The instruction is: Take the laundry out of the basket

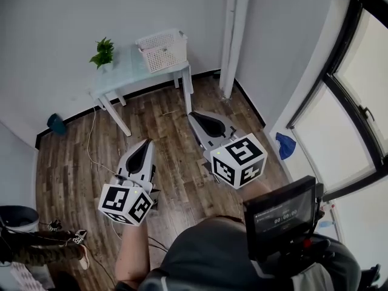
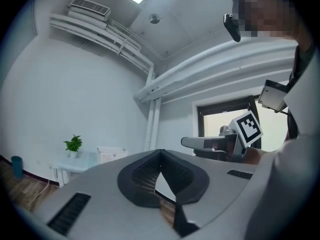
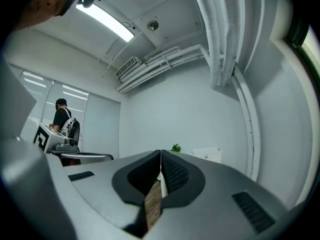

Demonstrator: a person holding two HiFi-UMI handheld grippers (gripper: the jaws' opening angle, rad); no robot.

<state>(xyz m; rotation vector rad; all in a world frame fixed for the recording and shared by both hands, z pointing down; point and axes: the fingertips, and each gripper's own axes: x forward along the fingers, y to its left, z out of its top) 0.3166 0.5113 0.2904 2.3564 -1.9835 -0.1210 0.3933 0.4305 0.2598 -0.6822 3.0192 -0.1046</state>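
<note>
**Head view: both tongs closed and empty, basket far across the room**

Head view looks steeply down on a wood floor (image 1: 176,132), with both tools held out over it at the person's front. The left gripper (image 1: 147,143) has its jaws pressed together, and its own view shows the ribbed pads meeting at the tip with nothing between them. The right gripper (image 1: 194,116) is likewise closed on nothing, its jaws touching along one thin seam. The two tools sit side by side and apart, both aimed toward the far wall. The white slotted basket (image 1: 162,50) stands there on a small pale table (image 1: 124,74), well apart from both tools. A potted plant (image 1: 103,53) shares the tabletop beside it. What the basket holds cannot be made out.
</note>
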